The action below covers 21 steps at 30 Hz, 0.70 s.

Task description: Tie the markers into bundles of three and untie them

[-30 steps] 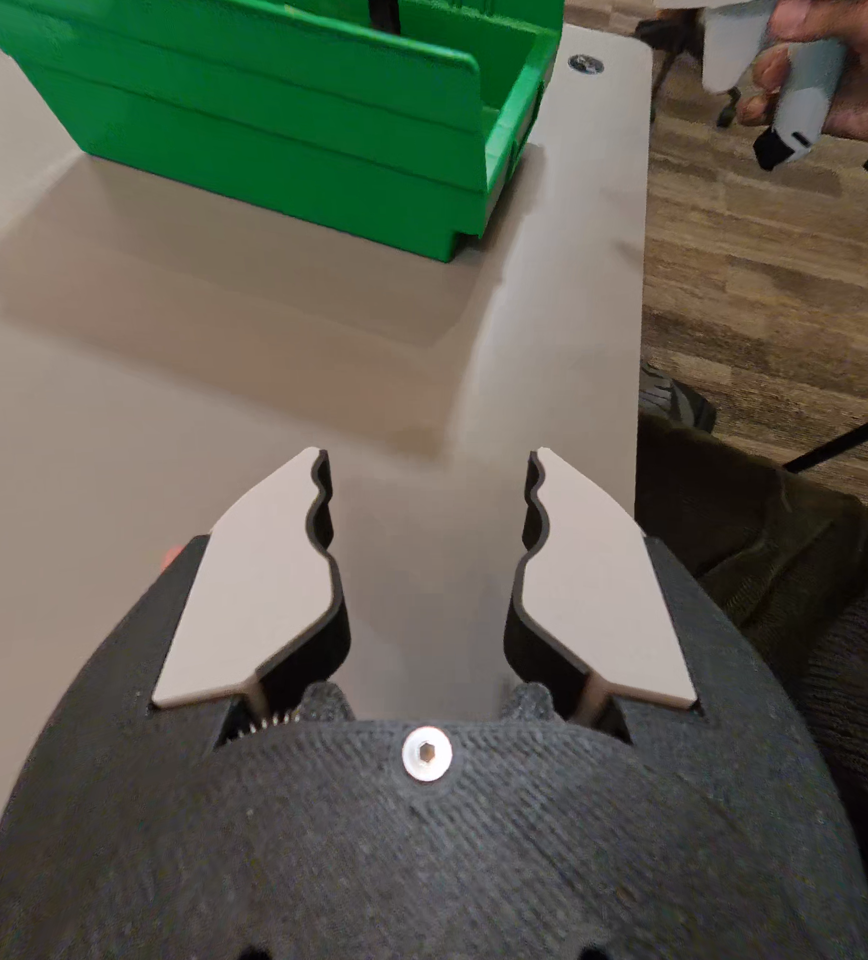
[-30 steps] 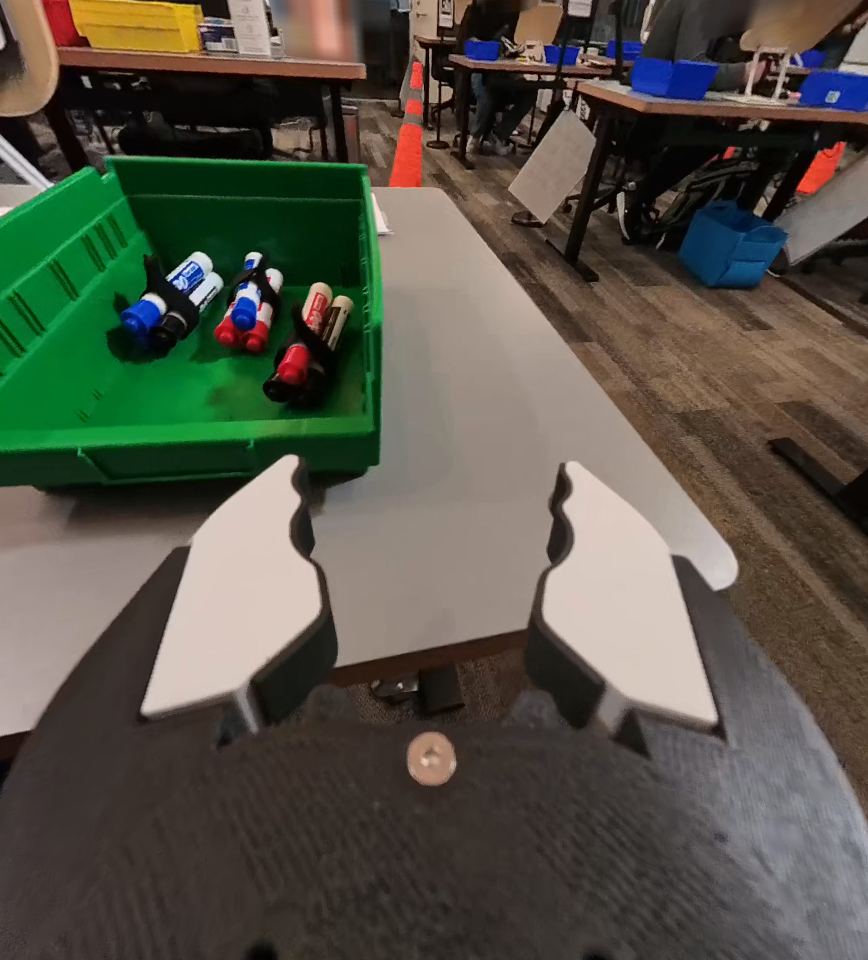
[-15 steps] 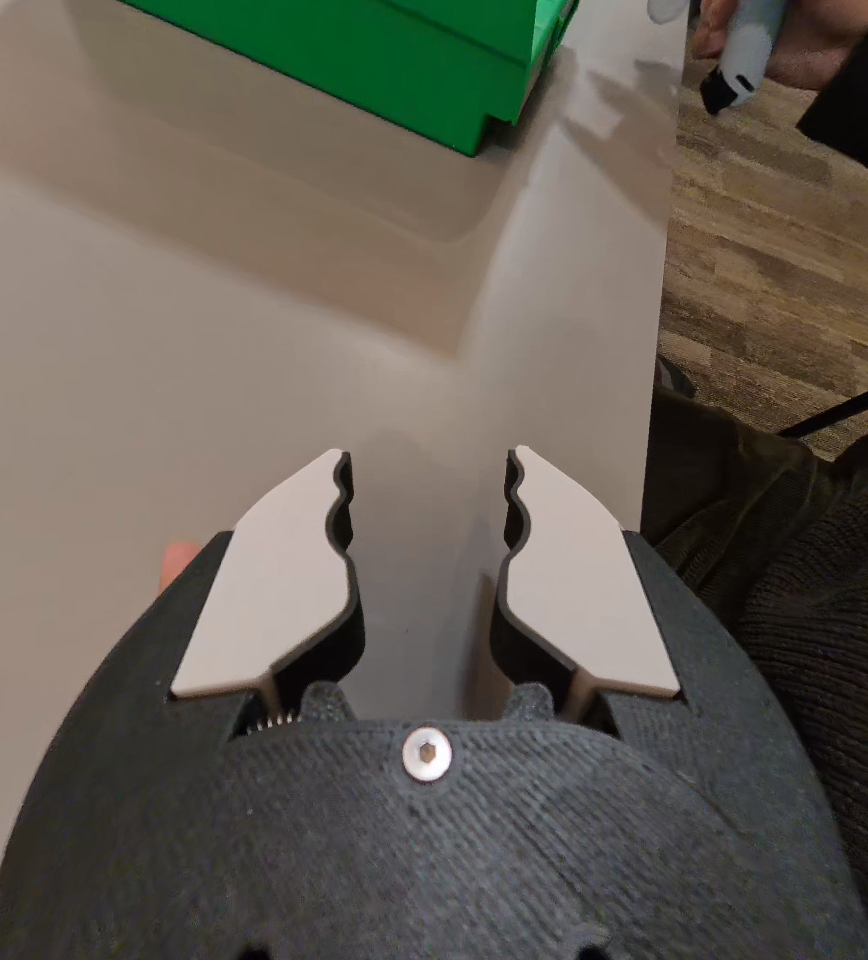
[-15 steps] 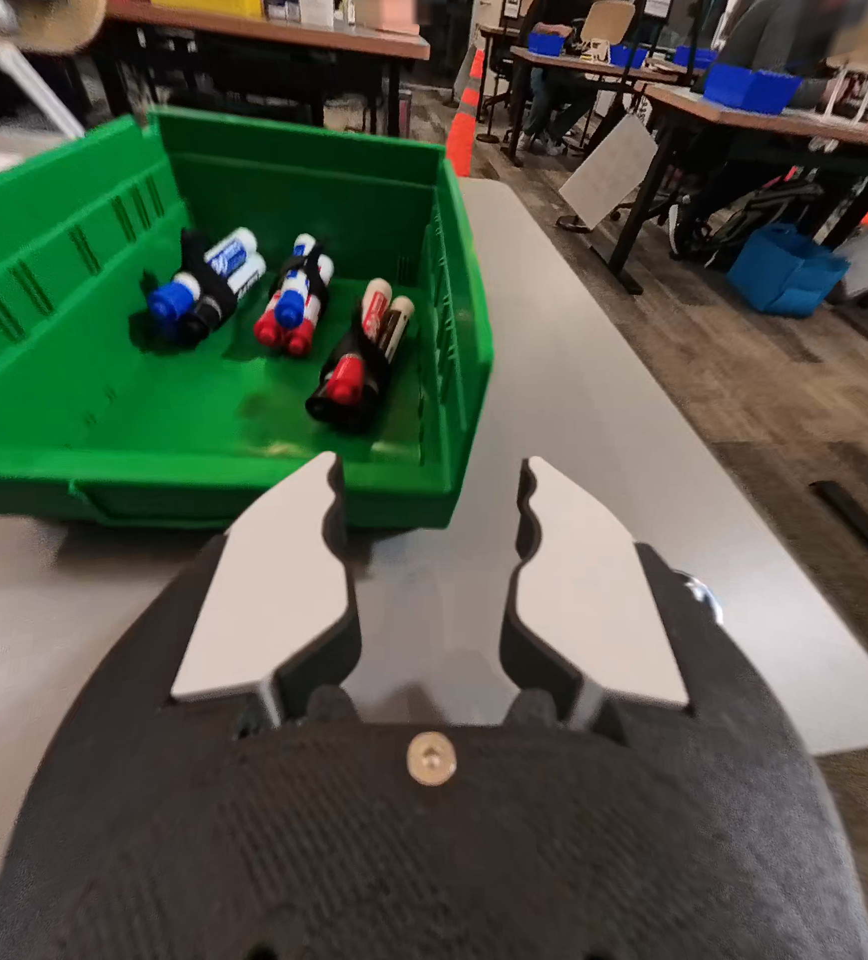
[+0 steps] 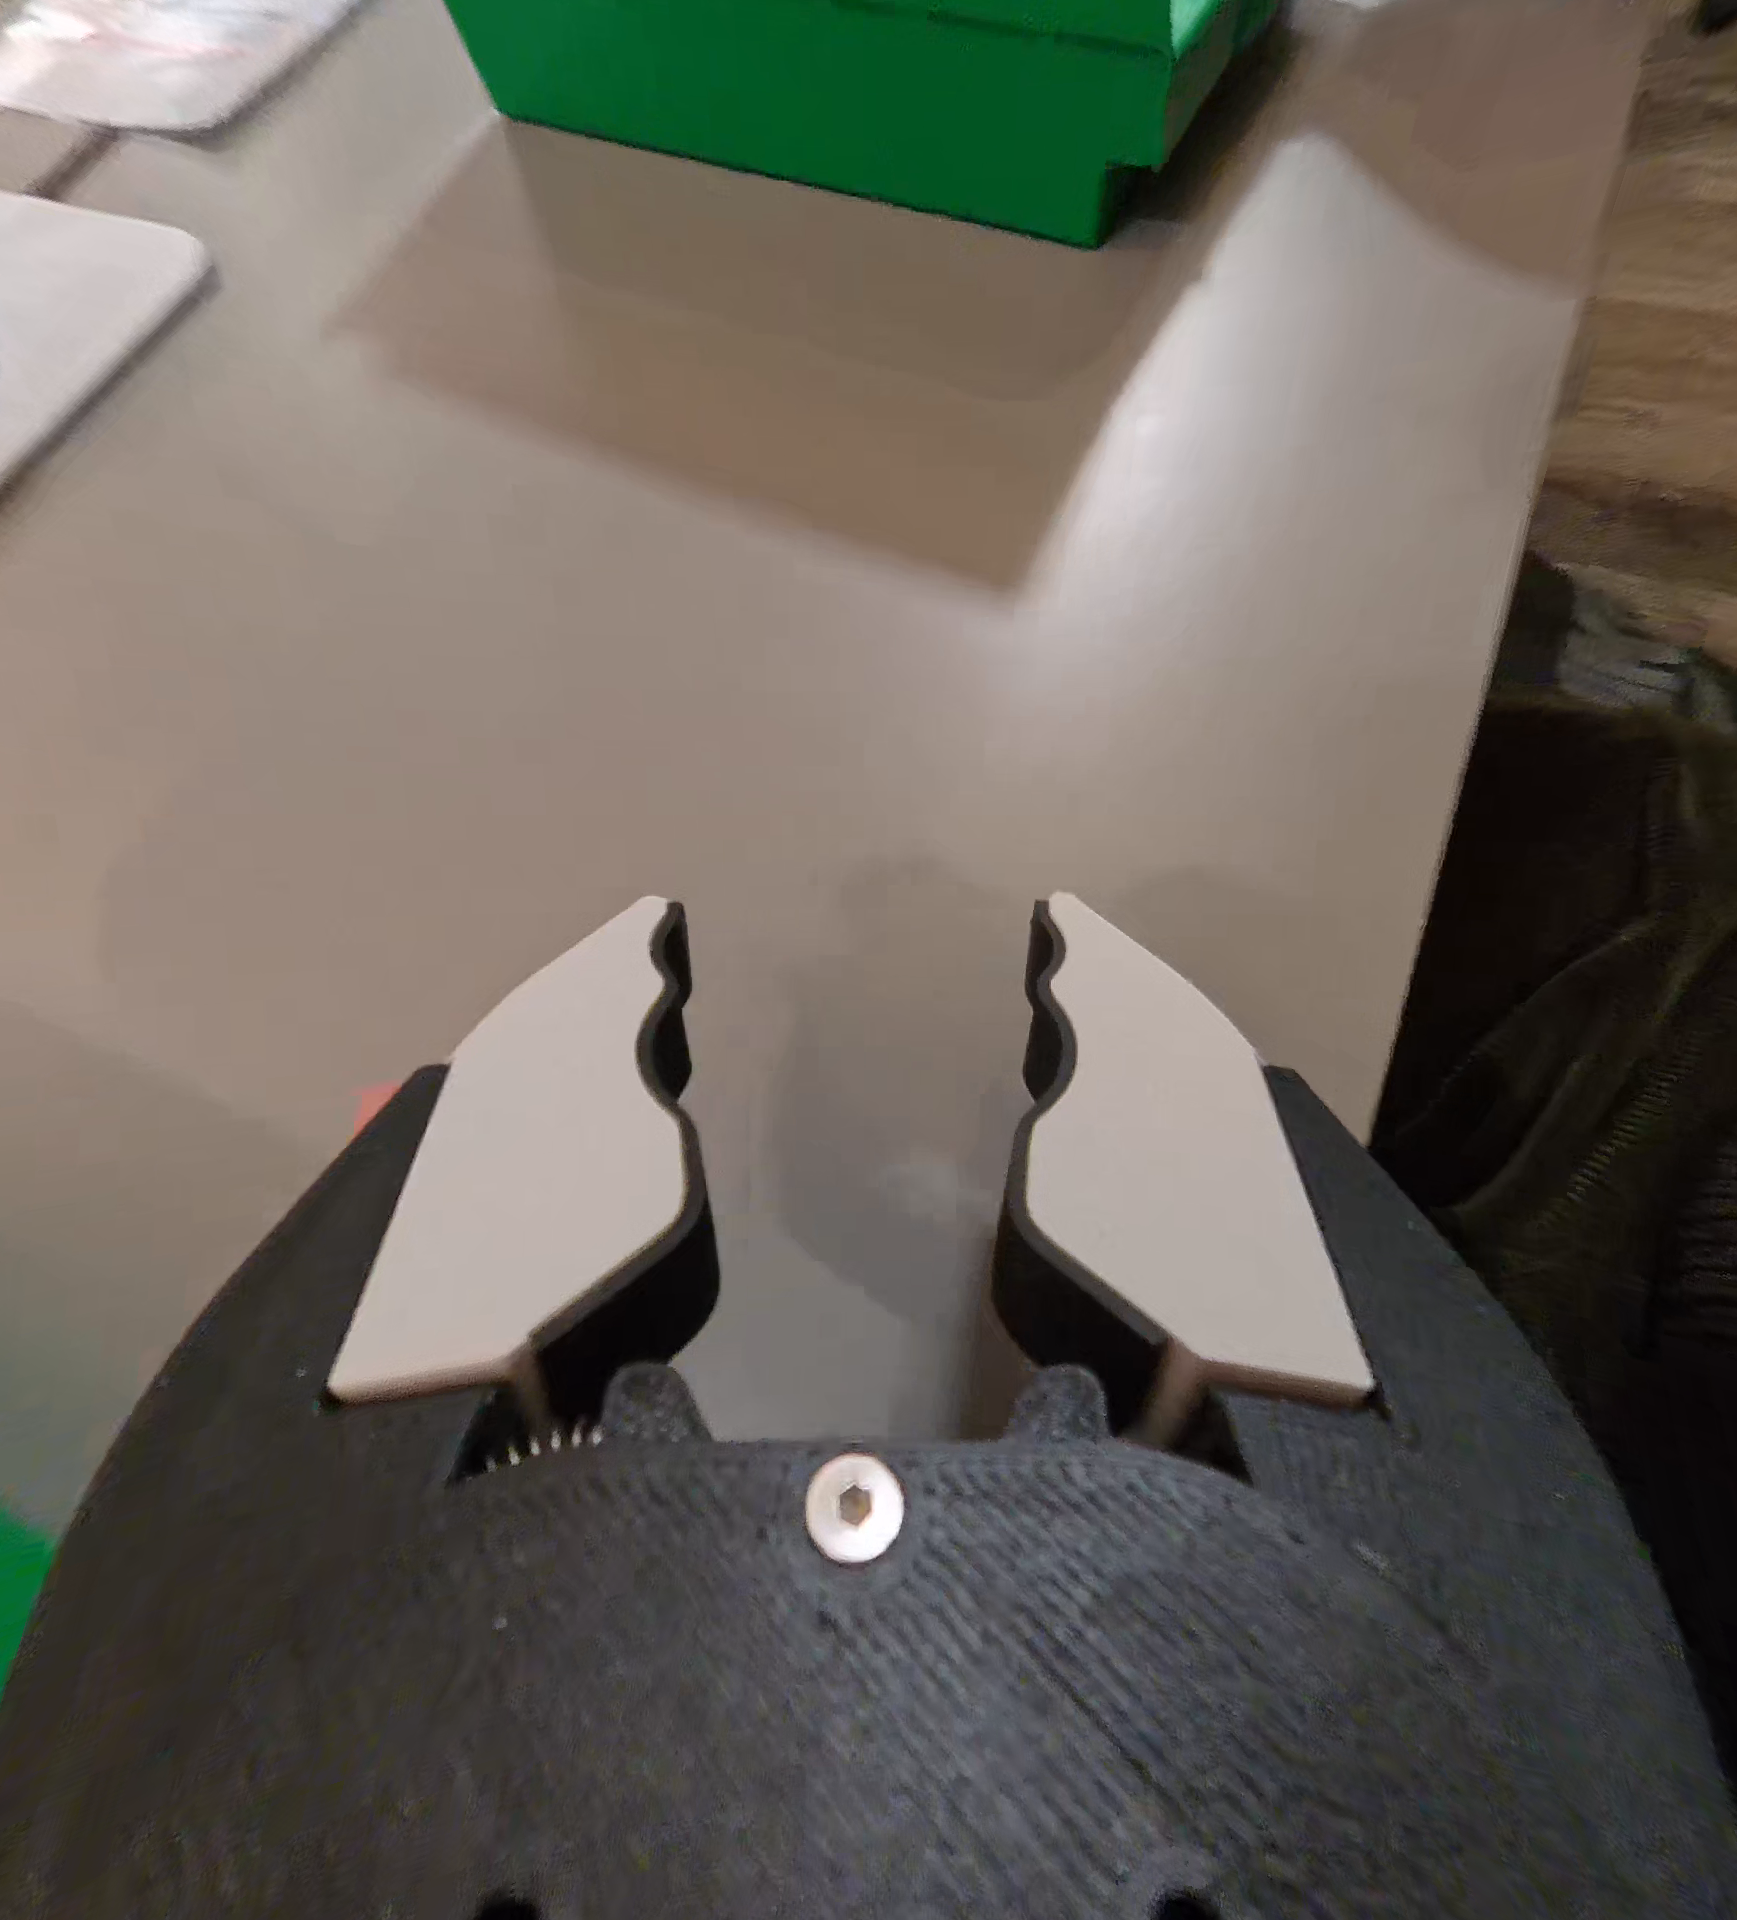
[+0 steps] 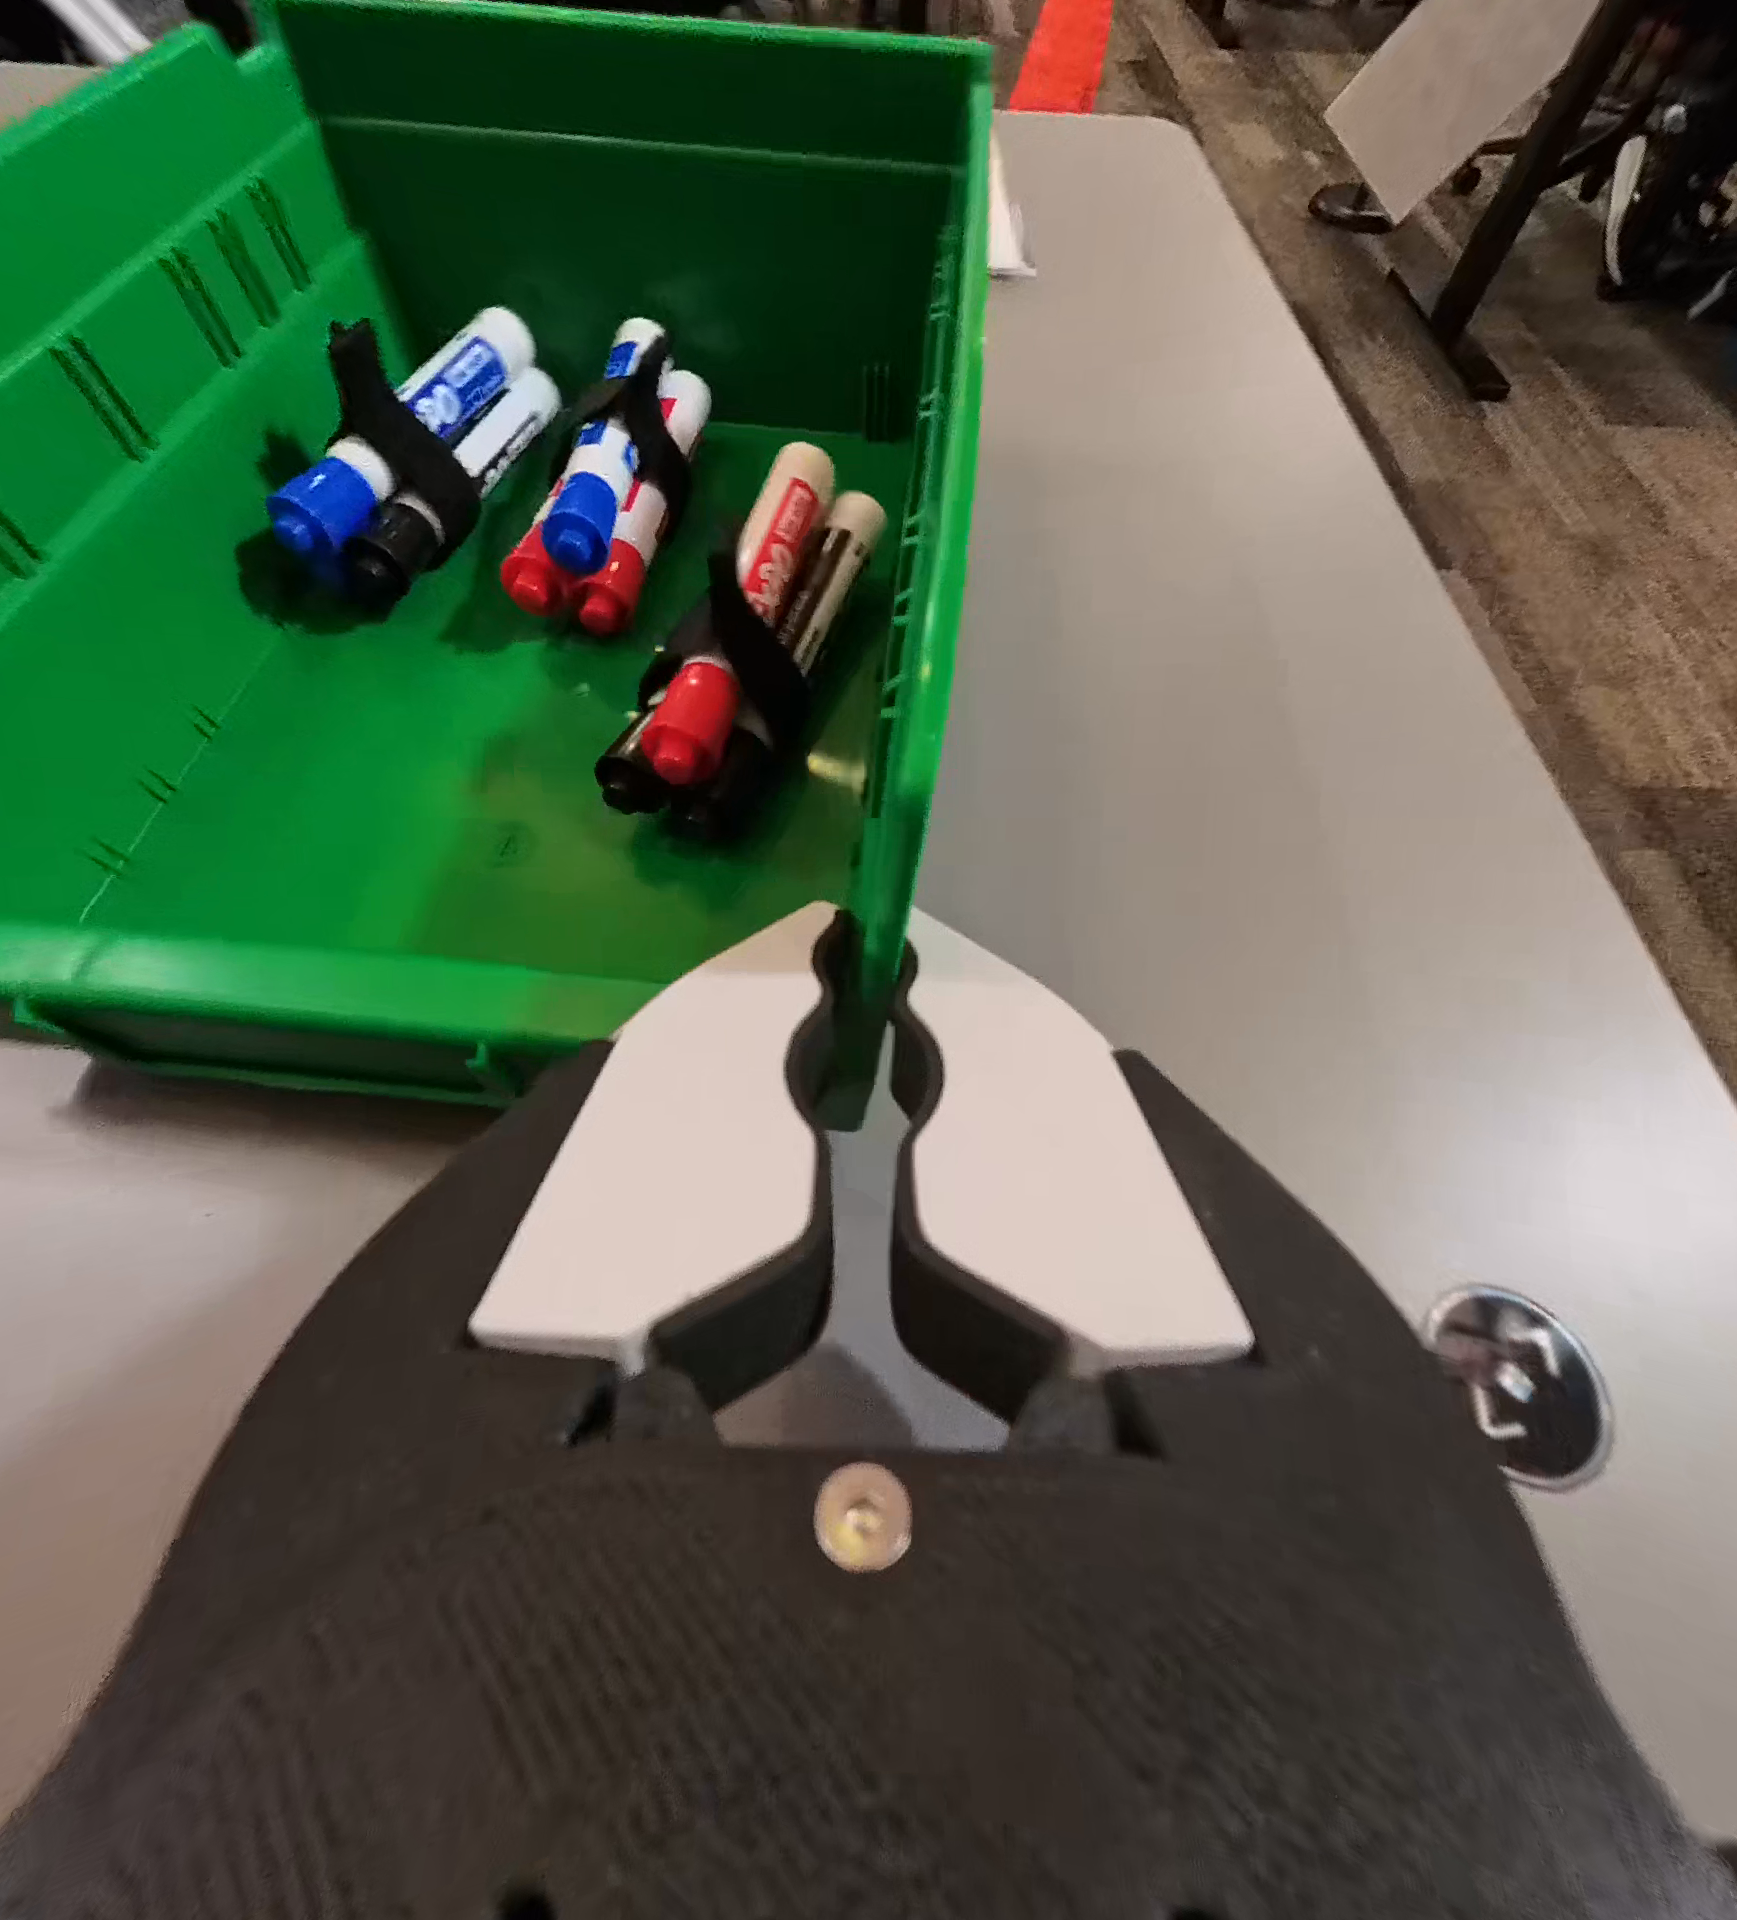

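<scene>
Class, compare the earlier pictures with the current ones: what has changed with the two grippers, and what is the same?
The right gripper moved forward and closed on the green bin's right wall. The left gripper stayed open over the bare table. The marker bundles lie as before.

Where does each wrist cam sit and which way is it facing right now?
Left wrist view: on the left gripper, angled down at bare table; fingers apart, dark sleeve at the right edge.
Right wrist view: on the right gripper, facing the green bin holding marker bundles; fingers clamp the bin's near right wall.
Shared: the green bin and table.
</scene>
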Each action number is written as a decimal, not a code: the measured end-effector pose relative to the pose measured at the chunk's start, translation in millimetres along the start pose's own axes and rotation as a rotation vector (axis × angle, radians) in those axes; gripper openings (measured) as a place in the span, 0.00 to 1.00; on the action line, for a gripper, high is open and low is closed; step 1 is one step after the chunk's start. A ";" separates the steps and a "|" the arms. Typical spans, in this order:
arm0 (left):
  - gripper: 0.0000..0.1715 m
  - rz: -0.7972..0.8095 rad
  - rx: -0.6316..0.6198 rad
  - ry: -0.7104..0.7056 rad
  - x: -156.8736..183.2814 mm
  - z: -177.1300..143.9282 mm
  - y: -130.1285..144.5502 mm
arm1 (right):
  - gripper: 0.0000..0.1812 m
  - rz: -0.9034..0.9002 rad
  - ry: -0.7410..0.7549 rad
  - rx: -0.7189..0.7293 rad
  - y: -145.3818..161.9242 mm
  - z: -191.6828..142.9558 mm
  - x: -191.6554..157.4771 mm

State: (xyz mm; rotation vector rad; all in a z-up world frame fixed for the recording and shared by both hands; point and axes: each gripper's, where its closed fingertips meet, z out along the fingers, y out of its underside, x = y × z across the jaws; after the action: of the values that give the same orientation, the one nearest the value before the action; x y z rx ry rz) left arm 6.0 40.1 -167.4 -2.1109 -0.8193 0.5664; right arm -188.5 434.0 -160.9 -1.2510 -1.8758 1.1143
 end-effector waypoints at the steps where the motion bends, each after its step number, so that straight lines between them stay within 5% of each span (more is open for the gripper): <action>1: 0.37 0.005 0.012 -0.052 -9.4 -6.5 -3.8 | 0.03 -0.022 -0.013 0.002 -1.6 1.0 -8.2; 8: 0.45 -0.189 0.112 -0.518 -84.6 -78.5 -17.8 | 0.04 -0.050 -0.102 -0.002 -7.9 7.8 -67.2; 16: 0.47 -0.339 0.037 -0.736 -114.2 -126.3 51.0 | 0.05 -0.097 -0.181 0.006 -6.8 0.8 -102.0; 21: 0.40 -0.373 -0.051 -0.758 -133.0 -116.5 73.7 | 0.05 -0.139 -0.243 0.000 -6.7 -5.9 -128.6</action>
State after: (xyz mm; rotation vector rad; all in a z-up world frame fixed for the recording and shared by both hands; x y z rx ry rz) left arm 13.4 -149.5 -141.5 -1.7003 -1.6113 1.1656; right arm -139.7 314.7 -157.2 -1.0041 -2.1056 1.2349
